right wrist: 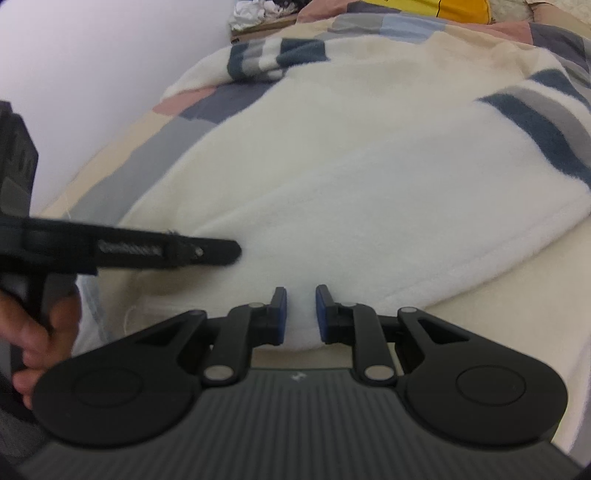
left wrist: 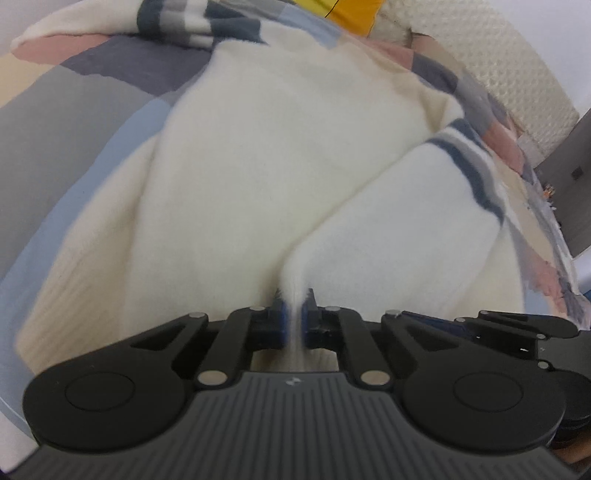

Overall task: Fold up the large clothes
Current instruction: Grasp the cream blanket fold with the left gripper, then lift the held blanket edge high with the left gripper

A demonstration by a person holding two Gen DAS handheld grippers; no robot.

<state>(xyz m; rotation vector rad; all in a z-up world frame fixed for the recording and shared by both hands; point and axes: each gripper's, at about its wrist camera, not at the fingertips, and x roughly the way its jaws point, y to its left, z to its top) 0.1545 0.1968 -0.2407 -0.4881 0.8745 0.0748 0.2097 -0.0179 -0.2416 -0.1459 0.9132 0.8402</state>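
patchwork bed [left wrist: 55,155]: cream sweater [left wrist: 266,155] lies lengthwise, hem nearest; left gripper [left wrist: 294,321] pinches hem, right gripper [right wrist: 301,314] spread astride it.

Each camera is sitting just behind its own tool and looking forward along the two fingers. The left wrist view is looking very close at the white sweater [left wrist: 258,177] on the bed [left wrist: 74,110], toward the far pillows. The right wrist view is looking the same way from a bit farther right, it seems. Both views are sharing the sweater, its striped sleeves and the yellow pillow [right wrist: 454,9]. The left tool [right wrist: 221,251] is poking in from the left of the right view.
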